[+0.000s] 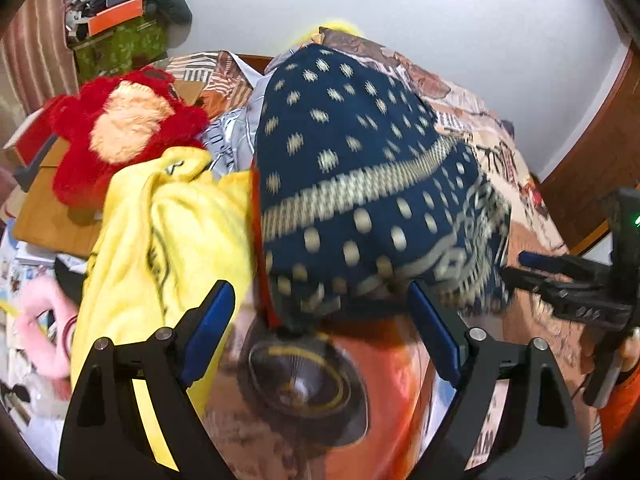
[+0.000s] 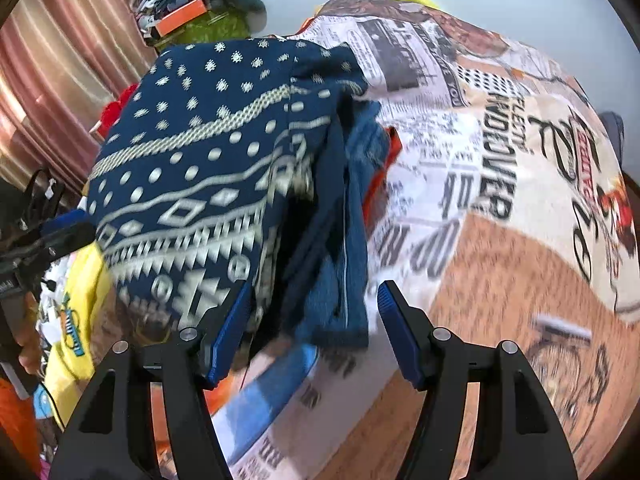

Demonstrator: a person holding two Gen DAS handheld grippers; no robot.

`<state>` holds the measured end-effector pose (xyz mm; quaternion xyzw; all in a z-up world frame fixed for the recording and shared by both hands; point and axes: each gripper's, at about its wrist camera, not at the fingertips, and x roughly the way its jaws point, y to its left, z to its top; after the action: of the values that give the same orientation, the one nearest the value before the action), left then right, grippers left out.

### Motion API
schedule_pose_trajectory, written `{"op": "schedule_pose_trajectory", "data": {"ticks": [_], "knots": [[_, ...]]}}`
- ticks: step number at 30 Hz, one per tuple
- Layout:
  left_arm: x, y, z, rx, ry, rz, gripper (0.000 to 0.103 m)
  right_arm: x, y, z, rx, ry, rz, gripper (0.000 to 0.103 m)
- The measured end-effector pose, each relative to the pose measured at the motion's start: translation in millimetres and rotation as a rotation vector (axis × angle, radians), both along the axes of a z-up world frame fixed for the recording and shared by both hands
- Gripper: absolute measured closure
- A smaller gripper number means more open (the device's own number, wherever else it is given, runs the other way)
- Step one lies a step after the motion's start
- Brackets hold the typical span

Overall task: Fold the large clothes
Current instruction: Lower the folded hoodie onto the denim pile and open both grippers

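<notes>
**Both tools spread over folded navy garment on bed**

Left tool (image 1: 322,336) has its blue ribbed pads spread wide, nothing pinched; the near hem of the navy garment (image 1: 360,184) sits between and just ahead of them, pads not pressing it. Right tool (image 2: 314,330) is also parted, pads clear of the cloth, with the garment's folded side edge between them. No earlier view given.

Navy garment: soft knit-look fabric, dark blue with cream dots, a woven-look cream band and diamond/triangle border pattern. It lies in a folded, domed stack on the bed, layered edges showing on its right side in the right wrist view, plus a thin orange strip at the edge.

Bedsheet (image 2: 500,264): smooth printed cloth, newspaper text and brown patches. Left of the garment lies a crumpled yellow cloth (image 1: 160,240), and beyond that a fuzzy red plush toy (image 1: 120,128) with a peach patch. Ribbed pink curtain (image 2: 60,80) hangs at far left.
</notes>
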<state>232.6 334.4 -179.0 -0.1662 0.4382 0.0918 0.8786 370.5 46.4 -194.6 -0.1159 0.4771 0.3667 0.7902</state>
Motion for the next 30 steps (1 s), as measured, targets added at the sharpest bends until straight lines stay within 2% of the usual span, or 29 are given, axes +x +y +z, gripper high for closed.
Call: {"op": "schedule_pose_trajectory", "data": {"ticks": [3,7,12,15,19,26,30], "knots": [[-19.0,-18.6,17.4,0.046,-0.018,-0.023,0.015,-16.5,-13.2,19.9,0.051,-0.001,-0.007,0.042],[-43.3,-41.9,60.1,0.118,-0.111,-0.031,0.015,-44.1,-32.3,64.1,0.139,-0.061,0.006,0.042],[-77.0,-71.4,126.5,0.184,-0.282,-0.034,0.015,-88.2,-54.6,127.1,0.249,-0.214,0.023,0.042],[-107.6,-93.1,172.6,0.238,-0.416,-0.026,0.015,-118.2,-68.3,160.2,0.324,-0.315,0.032,0.042],[-148.7,-121.1,216.5,0.294,-0.561,-0.026,0.015,-158.7,-91.1,201.4,0.452,-0.440,0.039,0.042],[-215.6,-160.1,252.2,0.361,-0.754,0.011,0.015,-211.8,-126.5,238.4,0.638,-0.597,0.003,0.042],[-240.0,-174.8,257.7,0.396,-0.817,0.036,0.015,-232.0,-134.4,241.0,0.678,-0.644,-0.001,0.042]]}}
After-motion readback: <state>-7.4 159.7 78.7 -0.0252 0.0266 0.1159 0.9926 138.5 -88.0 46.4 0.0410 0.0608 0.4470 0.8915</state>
